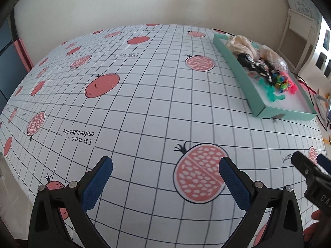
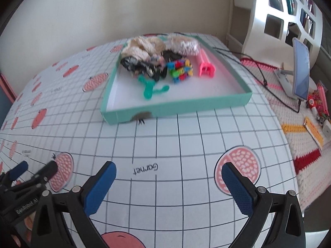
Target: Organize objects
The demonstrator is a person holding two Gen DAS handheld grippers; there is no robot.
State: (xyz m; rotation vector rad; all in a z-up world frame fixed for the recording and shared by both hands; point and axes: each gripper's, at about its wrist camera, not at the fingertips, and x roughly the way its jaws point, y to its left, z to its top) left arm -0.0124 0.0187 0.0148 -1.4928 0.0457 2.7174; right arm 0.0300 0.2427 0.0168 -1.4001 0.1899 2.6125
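Note:
A teal tray [image 2: 186,105] sits at the far side of a table covered in a pomegranate-print grid cloth [image 2: 165,136]. Inside it lie cream scrunchies [image 2: 142,45], black hair ties [image 2: 140,66], a teal clip [image 2: 152,86], a heap of small colourful clips [image 2: 181,70] and a pink claw clip [image 2: 205,66]. My right gripper [image 2: 168,167] hangs open over the bare cloth, well short of the tray and holding nothing. My left gripper [image 1: 165,165] is open and holds nothing too, with the tray [image 1: 238,66] far off to its right. Each gripper shows at the edge of the other's view: the right gripper [image 1: 309,157], the left gripper [image 2: 38,166].
Right of the table, a phone on a stand [image 2: 301,68] with a black cable [image 2: 260,72] rests on a crocheted mat [image 2: 289,124], beside small trinkets [image 2: 318,103]. A white cubby shelf [image 2: 289,10] stands behind. A plain wall backs the table.

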